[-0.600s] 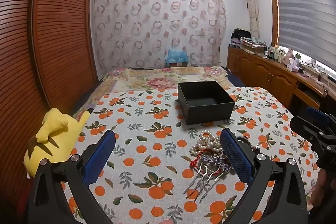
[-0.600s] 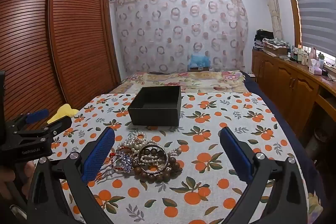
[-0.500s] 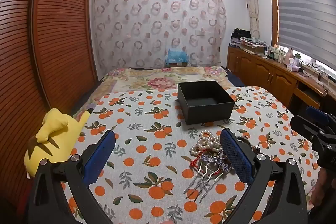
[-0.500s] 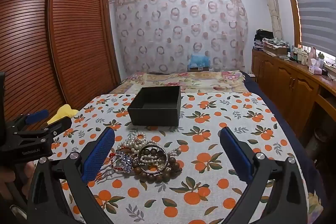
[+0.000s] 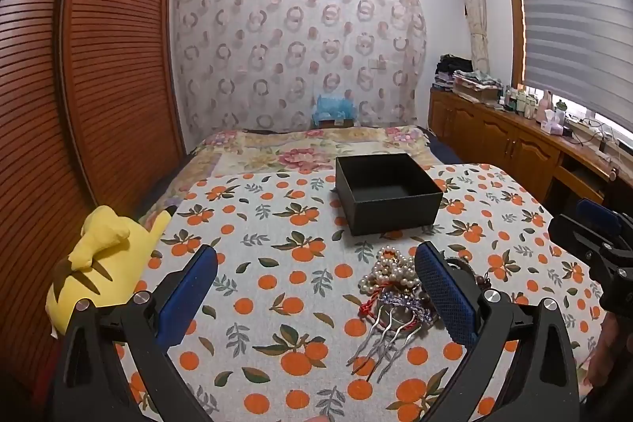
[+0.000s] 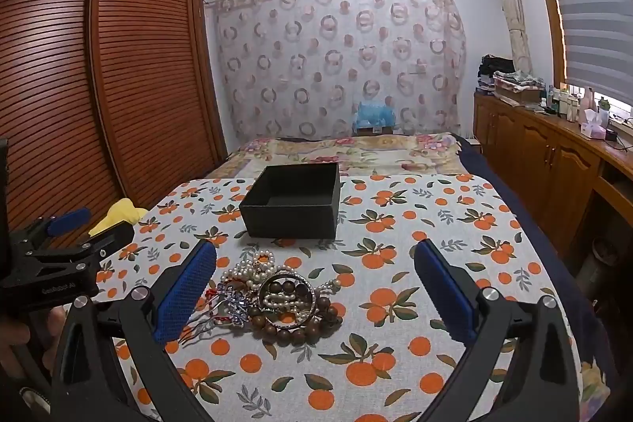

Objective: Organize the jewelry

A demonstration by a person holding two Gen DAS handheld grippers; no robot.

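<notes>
A pile of jewelry (image 6: 273, 297) lies on the orange-print cloth: pearl strands, a silver bangle, brown wooden beads, a metal hair comb with a red cord. It also shows in the left wrist view (image 5: 393, 289). An open, empty black box (image 6: 292, 200) stands just beyond it, also seen in the left wrist view (image 5: 385, 192). My left gripper (image 5: 316, 293) is open and empty, its right finger beside the pile. My right gripper (image 6: 316, 289) is open and empty, the pile just inside its left finger.
A yellow plush toy (image 5: 99, 256) lies at the cloth's left edge. A wooden slatted wardrobe (image 5: 99, 66) stands on the left. A wooden cabinet (image 6: 554, 161) with bottles runs along the right. A floral bedspread (image 5: 308, 149) lies behind the box.
</notes>
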